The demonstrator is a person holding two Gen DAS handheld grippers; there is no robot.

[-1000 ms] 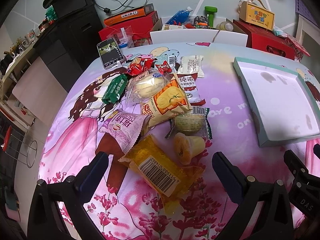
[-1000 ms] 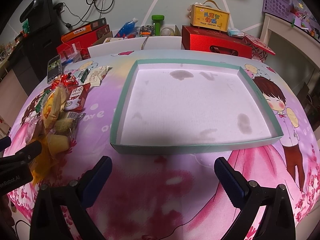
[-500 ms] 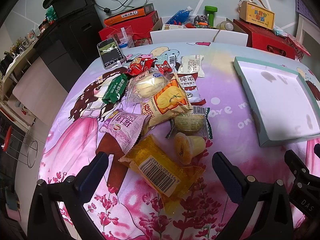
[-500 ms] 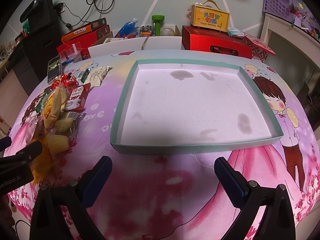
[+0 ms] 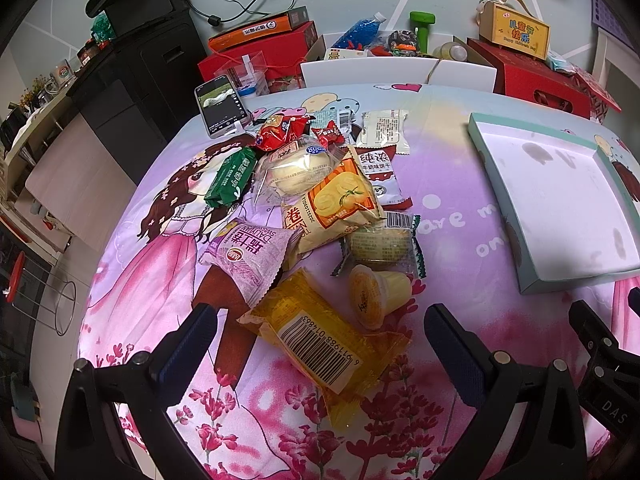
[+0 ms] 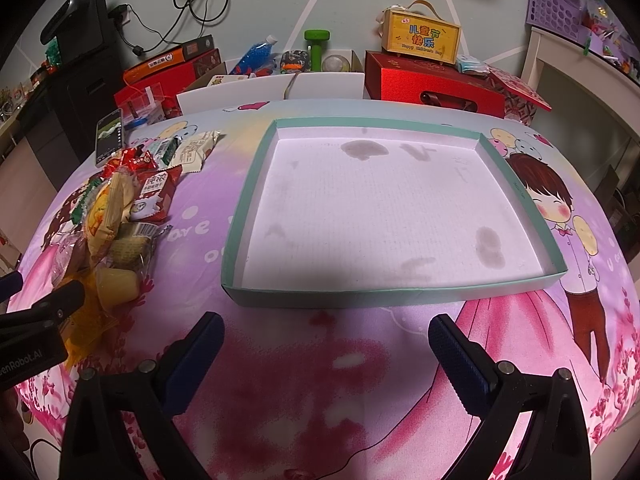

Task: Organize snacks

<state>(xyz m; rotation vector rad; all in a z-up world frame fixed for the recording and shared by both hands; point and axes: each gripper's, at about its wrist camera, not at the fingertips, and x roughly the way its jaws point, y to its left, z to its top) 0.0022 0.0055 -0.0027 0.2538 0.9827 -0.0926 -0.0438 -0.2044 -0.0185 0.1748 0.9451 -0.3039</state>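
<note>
A pile of snacks lies on the cartoon tablecloth in the left wrist view: a yellow packet with a barcode, a jelly cup, a purple packet, an orange-and-cream bag and a green packet. My left gripper is open, its fingers either side of the yellow packet, just above it. An empty shallow teal-rimmed box lies ahead of my right gripper, which is open and empty over the cloth. The box also shows in the left wrist view, and the snack pile in the right wrist view.
A phone lies at the table's far left. Red boxes, a yellow gift box, a green dumbbell and white chair backs stand behind the table. A black cabinet stands at the left.
</note>
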